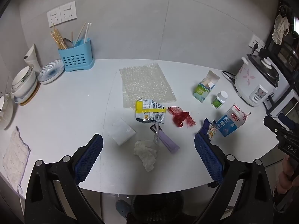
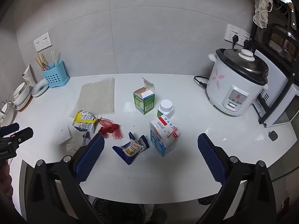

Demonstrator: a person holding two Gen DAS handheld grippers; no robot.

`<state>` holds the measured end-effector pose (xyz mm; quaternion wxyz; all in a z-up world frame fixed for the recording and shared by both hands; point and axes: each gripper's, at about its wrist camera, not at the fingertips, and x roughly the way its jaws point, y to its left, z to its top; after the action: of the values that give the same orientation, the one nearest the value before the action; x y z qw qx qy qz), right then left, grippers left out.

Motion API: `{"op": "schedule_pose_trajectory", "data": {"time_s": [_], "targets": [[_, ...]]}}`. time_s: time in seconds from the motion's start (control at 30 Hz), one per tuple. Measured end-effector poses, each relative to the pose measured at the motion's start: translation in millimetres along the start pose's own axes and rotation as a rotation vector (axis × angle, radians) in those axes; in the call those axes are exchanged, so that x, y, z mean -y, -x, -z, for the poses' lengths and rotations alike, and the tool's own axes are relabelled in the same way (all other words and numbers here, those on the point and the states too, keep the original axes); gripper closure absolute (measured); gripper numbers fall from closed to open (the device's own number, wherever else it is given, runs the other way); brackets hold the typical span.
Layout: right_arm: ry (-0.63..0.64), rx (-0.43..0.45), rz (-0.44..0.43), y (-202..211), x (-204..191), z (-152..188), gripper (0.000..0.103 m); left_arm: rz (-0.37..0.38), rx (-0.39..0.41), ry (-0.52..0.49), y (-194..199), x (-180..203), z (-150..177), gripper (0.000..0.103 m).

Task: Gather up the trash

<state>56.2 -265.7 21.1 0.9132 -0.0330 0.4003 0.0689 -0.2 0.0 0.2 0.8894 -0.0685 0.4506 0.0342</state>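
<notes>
- Blue-padded fingers of the left gripper (image 1: pixel 148 150) fill the bottom of the left wrist view, spread wide with nothing between the pads; they hang above the near edge of the white counter (image 1: pixel 61 112), tilted down at the litter.
- Right gripper (image 2: pixel 151 153) is likewise spread wide and empty, low in its own view, framing the snack wrapper (image 2: pixel 131 148) and the milk carton (image 2: pixel 164 137).
- Just below the counter edge, at the bottom centre of the left view, a dark bin (image 1: pixel 157 207) shows; it probably sits there so rubbish can be dropped straight off the edge.
- Trash lies in a loose cluster mid-counter: a crumpled tissue (image 1: pixel 145 154) lowest, a purple strip (image 1: pixel 168 142) just beside it with its long axis running from upper left to lower right, and a small white packet (image 1: pixel 123 133) to the left.
- Above these lie a yellow pouch (image 1: pixel 150 113), flattened and slightly crumpled, and a red net (image 1: pixel 180 116) to its right.
- Bubble wrap (image 1: pixel 146 85) lies flat toward the wall, its long axis running up the frame.
- In the right view the milk carton stands tilted, its top leaning toward the upper right; the open green box (image 2: pixel 144 100) and white-capped bottle (image 2: pixel 166 108) stand upright behind it.
- Kitchen things sit at the margins, away from the litter: utensil holder (image 1: pixel 75 57) upper left, rice cooker (image 2: pixel 237 84) right.
- Judged from this, nothing is collected yet.
</notes>
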Motion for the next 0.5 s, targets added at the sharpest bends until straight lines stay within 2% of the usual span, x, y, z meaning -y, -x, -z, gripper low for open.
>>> {"op": "schedule_pose_trajectory", "data": {"time_s": [0.2,0.23,0.5], "targets": [[0.001,-0.005,0.005,-0.3,-0.9,-0.5,0.007,-0.011,0.018,-0.011,5.2,9.2,-1.6,0.007],[0.000,-0.006,0.002,-0.2,-1.0,-0.6,0.007,0.007,0.009,-0.002,4.5,3.4,-2.8,0.007],[-0.023,-0.025,-0.018,-2.0,-5.5,1.9,0.007,0.016,0.015,0.003,5.3,-0.3,0.2,0.007]]}}
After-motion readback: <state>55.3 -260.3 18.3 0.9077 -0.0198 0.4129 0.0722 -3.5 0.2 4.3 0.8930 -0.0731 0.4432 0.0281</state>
